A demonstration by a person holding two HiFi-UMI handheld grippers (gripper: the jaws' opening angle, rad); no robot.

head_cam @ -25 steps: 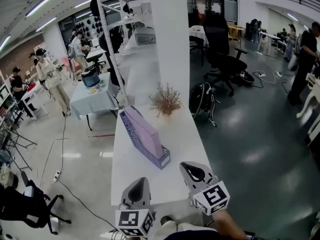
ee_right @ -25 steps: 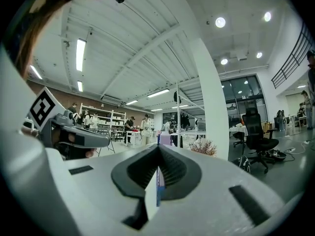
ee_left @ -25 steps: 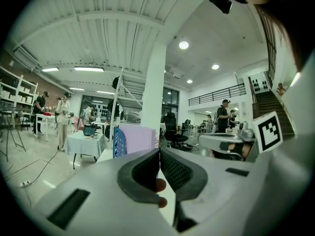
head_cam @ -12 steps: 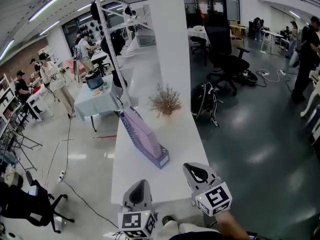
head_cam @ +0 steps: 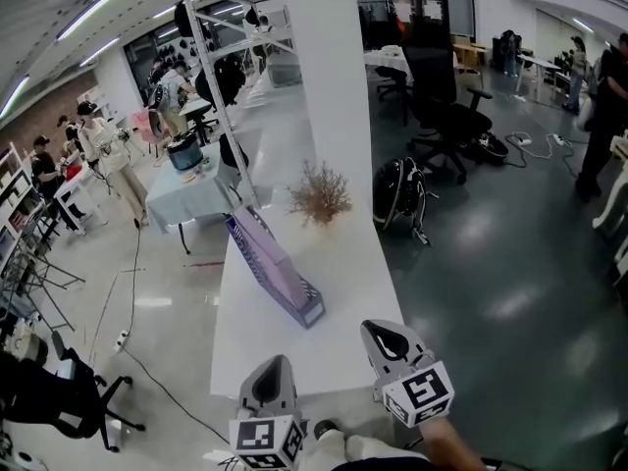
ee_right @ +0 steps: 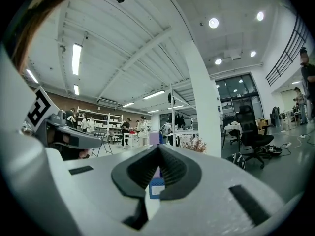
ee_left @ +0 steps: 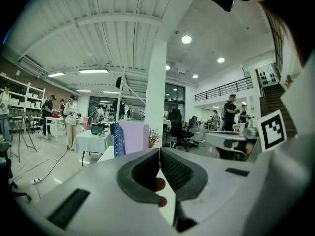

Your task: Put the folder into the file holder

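First, writing: none legible. The cubes (head_cam: 420,392) on the left gripper (head_cam: 274,361) and right gripper (head_cam: 373,328) carry black-and-white square markers, pattern only. White label on the near end of the holder (head_cam: 306,310), seen in the right gripper view; print too small to read.
Holder: blue-violet mesh, on the white desk (head_cam: 343,263), about mid-length and toward its left edge. Long axis runs diagonally, near-right to far-left. Low, labelled end faces the grippers; tall end points away, toward the pillar (head_cam: 319,67).
Folder (head_cam: 263,245): lilac, already inside the holder, standing on edge. Its long axis lies along the holder's. Upper edge shows above the mesh wall at the far, tall end. In the left gripper view it reads as a flat lilac panel just right of the mesh.
Left gripper: low over the near desk edge, pointing along the desk toward the holder, well apart from it. Fingers (ee_left: 178,170) pressed together, tips meeting, nothing between.
Right gripper: beside the left one, a little further forward, over the desk's near-right corner, well apart from the holder. Fingers (ee_right: 172,170) pressed together, empty; the holder's labelled end shows through the gap below the tips.
Plant (head_cam: 319,194): dried brown sprig beyond the holder, at the pillar's foot.
Chair (head_cam: 442,106): black, on the floor right of the pillar.
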